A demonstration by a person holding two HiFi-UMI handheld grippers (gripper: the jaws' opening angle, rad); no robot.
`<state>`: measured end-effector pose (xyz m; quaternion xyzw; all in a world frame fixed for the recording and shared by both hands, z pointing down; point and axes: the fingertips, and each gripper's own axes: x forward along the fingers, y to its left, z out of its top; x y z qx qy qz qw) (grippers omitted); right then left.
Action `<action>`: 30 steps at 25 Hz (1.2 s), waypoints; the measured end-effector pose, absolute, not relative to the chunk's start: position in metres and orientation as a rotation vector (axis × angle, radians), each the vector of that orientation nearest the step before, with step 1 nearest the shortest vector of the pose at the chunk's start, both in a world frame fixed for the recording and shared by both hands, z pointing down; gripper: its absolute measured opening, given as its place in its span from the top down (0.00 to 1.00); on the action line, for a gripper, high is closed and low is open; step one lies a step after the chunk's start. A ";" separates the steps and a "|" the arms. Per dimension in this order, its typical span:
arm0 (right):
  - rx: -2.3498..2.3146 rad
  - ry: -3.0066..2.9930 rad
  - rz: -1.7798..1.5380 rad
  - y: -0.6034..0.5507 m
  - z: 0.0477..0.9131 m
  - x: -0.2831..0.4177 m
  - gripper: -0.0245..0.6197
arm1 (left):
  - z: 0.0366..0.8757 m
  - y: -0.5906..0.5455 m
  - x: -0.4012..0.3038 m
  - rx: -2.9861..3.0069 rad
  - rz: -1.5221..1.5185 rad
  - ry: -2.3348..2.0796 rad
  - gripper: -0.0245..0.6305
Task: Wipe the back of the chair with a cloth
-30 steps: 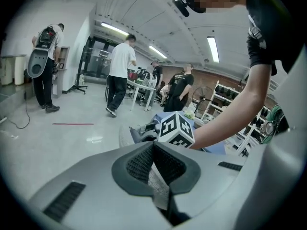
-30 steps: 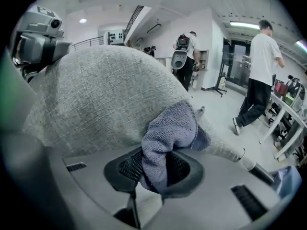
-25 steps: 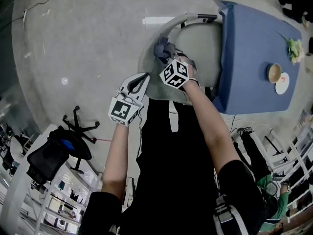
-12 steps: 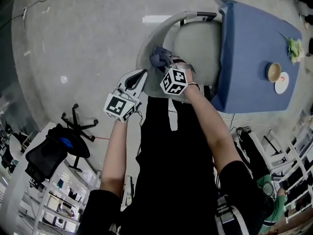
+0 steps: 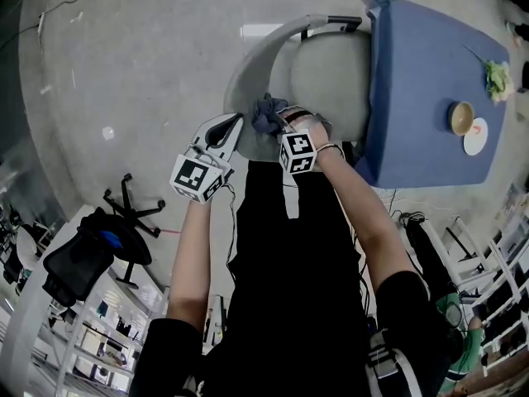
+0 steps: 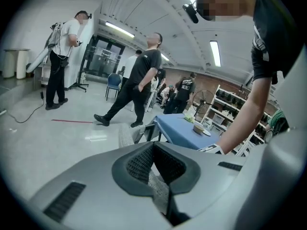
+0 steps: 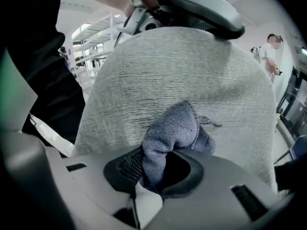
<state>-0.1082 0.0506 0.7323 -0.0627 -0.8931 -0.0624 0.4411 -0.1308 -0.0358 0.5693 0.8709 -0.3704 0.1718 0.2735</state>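
A grey fabric chair back (image 5: 248,69) curves below me, its seat tucked under the blue table. My right gripper (image 5: 279,122) is shut on a bunched blue-grey cloth (image 5: 266,112) and presses it against the chair back (image 7: 182,66). In the right gripper view the cloth (image 7: 175,131) bulges out from between the jaws of the right gripper (image 7: 158,164). My left gripper (image 5: 234,125) sits at the left end of the backrest's top edge. Its jaws (image 6: 153,145) meet at the tips, and grey chair fabric (image 6: 125,137) shows just beyond them.
A blue-clothed table (image 5: 430,98) stands right of the chair, holding a bowl (image 5: 461,118), a plate (image 5: 476,137) and some greens (image 5: 497,79). A black office chair (image 5: 91,255) is at lower left. Several people (image 6: 139,80) walk about farther off.
My right gripper has dragged the cloth down and left along the chair back. The left gripper shifted slightly left and up, staying by the backrest's edge.
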 end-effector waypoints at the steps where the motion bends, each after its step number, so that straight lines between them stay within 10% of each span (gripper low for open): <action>1: -0.178 -2.210 -0.166 0.057 0.733 -0.106 0.79 | 0.569 -0.035 -0.131 2.343 0.464 -0.997 0.93; 30: -0.635 -1.850 -0.274 0.177 0.806 0.060 0.80 | 0.570 -0.036 -0.128 2.328 0.465 -1.031 0.93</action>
